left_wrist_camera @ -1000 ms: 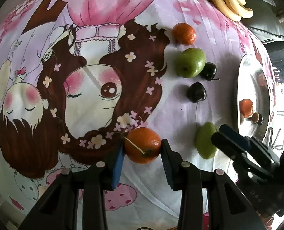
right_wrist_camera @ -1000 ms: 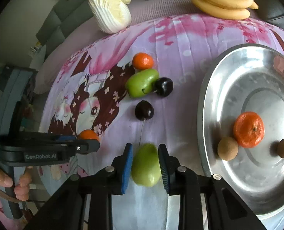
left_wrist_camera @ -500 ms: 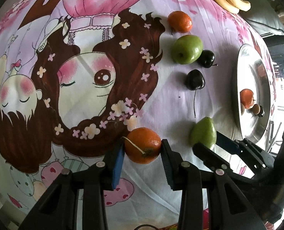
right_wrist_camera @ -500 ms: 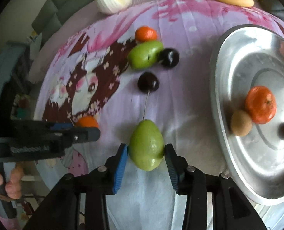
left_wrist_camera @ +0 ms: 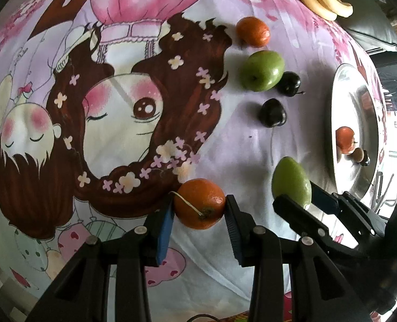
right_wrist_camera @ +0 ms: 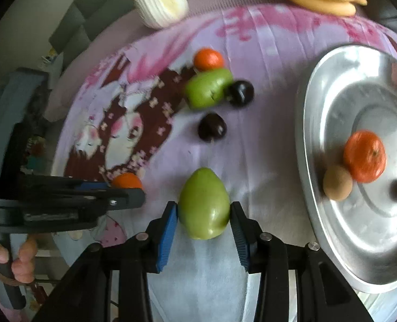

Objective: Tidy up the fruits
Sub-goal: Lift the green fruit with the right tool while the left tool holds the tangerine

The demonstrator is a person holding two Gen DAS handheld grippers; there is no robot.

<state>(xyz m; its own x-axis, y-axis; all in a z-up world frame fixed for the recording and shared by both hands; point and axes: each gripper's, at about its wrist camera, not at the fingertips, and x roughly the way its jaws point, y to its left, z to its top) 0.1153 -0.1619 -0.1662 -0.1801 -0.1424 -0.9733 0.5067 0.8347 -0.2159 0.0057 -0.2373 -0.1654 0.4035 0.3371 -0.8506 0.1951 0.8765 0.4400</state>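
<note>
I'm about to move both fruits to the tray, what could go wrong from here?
1. The right tongs pinch the green fruit only at its wide end; it may pivot or slip out.
2. The left tongs hold a round orange that could roll free.
3. The metal tray already holds loose fruit, so a drop could scatter it.

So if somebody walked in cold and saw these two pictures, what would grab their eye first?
Probably the fruit caught in each pair of tongs: an orange clamped in the left tongs and a green pear-shaped fruit clamped in the right tongs, both low in their views. Then the cartoon-girl bedsheet underneath, and the shiny metal tray at right.
</note>
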